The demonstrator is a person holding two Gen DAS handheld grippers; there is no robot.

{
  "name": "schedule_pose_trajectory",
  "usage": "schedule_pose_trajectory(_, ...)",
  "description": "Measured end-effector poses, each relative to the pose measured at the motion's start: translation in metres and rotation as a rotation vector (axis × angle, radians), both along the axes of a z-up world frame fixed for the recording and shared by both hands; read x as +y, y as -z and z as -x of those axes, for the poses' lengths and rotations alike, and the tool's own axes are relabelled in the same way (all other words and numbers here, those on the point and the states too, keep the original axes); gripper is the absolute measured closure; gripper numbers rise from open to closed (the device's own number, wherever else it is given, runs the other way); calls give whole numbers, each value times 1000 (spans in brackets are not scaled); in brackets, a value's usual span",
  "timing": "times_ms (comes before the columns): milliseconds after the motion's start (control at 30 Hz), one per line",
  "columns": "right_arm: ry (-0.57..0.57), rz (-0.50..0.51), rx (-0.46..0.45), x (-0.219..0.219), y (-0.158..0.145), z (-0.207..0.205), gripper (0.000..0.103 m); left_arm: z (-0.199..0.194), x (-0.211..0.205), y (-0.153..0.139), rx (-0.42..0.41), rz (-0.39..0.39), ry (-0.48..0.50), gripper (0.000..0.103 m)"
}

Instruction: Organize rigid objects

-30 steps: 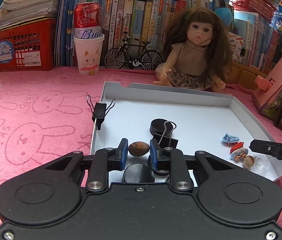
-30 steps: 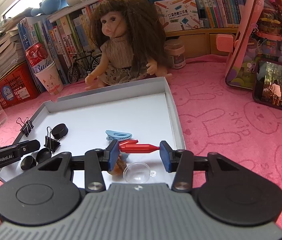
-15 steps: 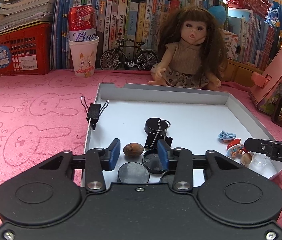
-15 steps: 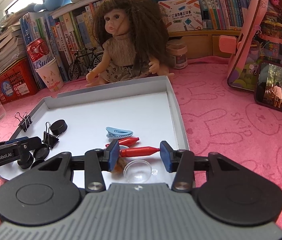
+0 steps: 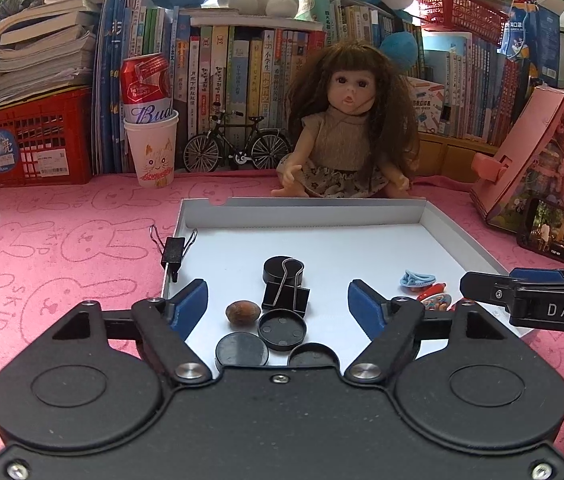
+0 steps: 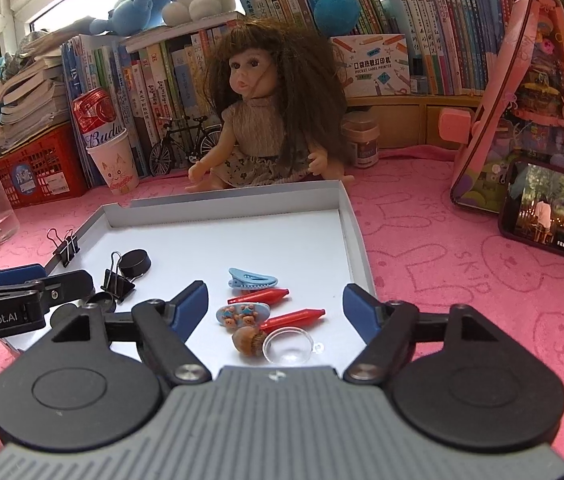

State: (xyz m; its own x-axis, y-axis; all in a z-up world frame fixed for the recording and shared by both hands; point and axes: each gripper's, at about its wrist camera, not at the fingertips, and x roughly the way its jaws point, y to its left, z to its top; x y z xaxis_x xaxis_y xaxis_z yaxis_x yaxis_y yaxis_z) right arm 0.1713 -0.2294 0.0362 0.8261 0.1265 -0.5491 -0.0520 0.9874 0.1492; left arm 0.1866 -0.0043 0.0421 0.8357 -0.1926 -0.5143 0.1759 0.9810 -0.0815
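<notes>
**Both grippers just let go over the tray, notes on how this stuff will handle**

The left gripper (image 5: 278, 304) has its jaws spread, having just been opening, and nothing is pinched. The brown nut (image 5: 243, 312) sits loose on the floor of the white tray (image 5: 305, 208) between the blue pads, near the tray's front-left corner. Beside it are 3 black caps (image 5: 282, 329) and a black binder clip (image 5: 285, 296) leaning on a black puck (image 5: 282, 272). A 2nd binder clip (image 5: 172, 249) is clamped on the tray's left edge.

Same with the right gripper (image 6: 274, 308): jaws just opening and now spread, empty. Below it near the front-right corner lie 2 red crayons (image 6: 293, 317), a blue hair clip (image 6: 252, 279), a bear hair clip (image 6: 243, 315), a little brush-like thing (image 6: 248, 341) and a clear dome (image 6: 289, 345).

My guess is it's all light and stiff. The nut is round and could squirt out, so pinch it across the middle. Crayons: grab mid-length, across the barrel. The dome looks slick and thin, so go gently at the rim. Binder clips are easiest by the black body, since the wire handles will flop.
</notes>
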Motion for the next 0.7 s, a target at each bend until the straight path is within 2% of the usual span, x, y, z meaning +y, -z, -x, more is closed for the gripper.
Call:
schedule_pose_trajectory(267, 14, 23, -26, -1, -3, 20, 12, 24, 1, -8, -13, 6, 20, 20)
schedule_pose_trajectory(500, 22, 22, -49, -2, -6, 41, 12, 50, 4, -9, -17, 20, 40, 19)
schedule_pose_trajectory(700, 14, 41, -64, 3, -5, 58, 7, 68, 6, -6, -8, 33, 49, 19)
